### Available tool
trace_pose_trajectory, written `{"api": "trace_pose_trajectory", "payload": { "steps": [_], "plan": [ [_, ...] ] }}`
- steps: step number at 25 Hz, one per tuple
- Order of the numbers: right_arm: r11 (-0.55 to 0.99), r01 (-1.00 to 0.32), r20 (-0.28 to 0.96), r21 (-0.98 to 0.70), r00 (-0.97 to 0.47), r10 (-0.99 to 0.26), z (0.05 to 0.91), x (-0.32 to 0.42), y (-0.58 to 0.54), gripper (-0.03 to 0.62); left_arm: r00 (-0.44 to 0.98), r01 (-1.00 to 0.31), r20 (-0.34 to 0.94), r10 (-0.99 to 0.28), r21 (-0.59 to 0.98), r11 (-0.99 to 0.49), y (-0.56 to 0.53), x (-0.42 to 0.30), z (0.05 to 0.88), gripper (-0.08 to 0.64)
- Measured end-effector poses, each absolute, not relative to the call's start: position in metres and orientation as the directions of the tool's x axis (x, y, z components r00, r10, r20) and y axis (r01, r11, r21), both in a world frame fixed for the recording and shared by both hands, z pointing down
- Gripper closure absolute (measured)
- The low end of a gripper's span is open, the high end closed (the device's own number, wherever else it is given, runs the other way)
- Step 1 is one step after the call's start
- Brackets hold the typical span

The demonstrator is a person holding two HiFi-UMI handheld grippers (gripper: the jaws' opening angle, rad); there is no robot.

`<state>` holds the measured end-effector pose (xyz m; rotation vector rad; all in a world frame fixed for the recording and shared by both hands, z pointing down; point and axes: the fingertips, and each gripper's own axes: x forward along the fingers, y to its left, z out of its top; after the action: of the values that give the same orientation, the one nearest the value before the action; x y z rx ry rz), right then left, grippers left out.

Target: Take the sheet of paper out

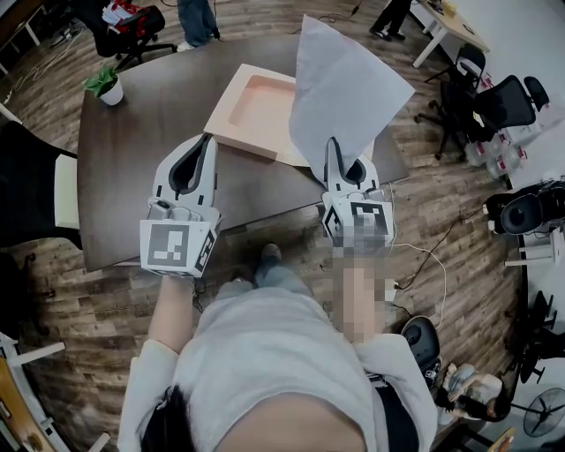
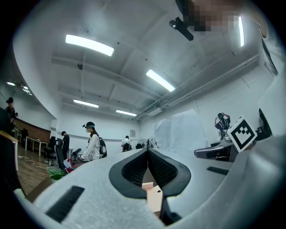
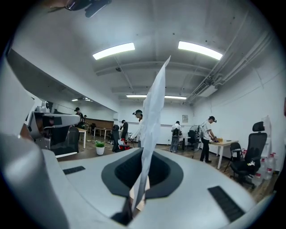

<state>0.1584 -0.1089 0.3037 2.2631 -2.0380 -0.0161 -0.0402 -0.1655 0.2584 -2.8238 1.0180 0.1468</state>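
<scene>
Open-plan office/lab: black mesh swivel chairs [image 1: 508,99] at 2 o'clock, white rectangular desk [image 1: 450,26] at 1, long fluorescent ceiling lights [image 3: 114,50], brown wood-plank floor [image 1: 468,190], people [image 3: 208,134] working at desks.

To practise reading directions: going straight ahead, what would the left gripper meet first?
Probably the pink tray, at its near-left edge on the table, unless the left gripper passes just above it.

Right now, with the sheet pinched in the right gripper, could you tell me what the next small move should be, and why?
Probably carry it sideways and lay it on the bare table, since the right gripper is shut on the sheet, which stands lifted off the tray.
</scene>
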Motion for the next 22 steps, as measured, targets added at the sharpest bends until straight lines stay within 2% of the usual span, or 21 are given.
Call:
{"api": "trace_pose_trajectory", "payload": {
  "steps": [22],
  "plan": [
    [-0.134, -0.985, -0.027, 0.113, 0.131, -0.991, 0.292, 0.142, -0.099, 0.578, 0.777, -0.628, -0.123, -0.617, -0.077, -0.775, -0.169, -0.051, 0.268, 0.551]
  ]
}}
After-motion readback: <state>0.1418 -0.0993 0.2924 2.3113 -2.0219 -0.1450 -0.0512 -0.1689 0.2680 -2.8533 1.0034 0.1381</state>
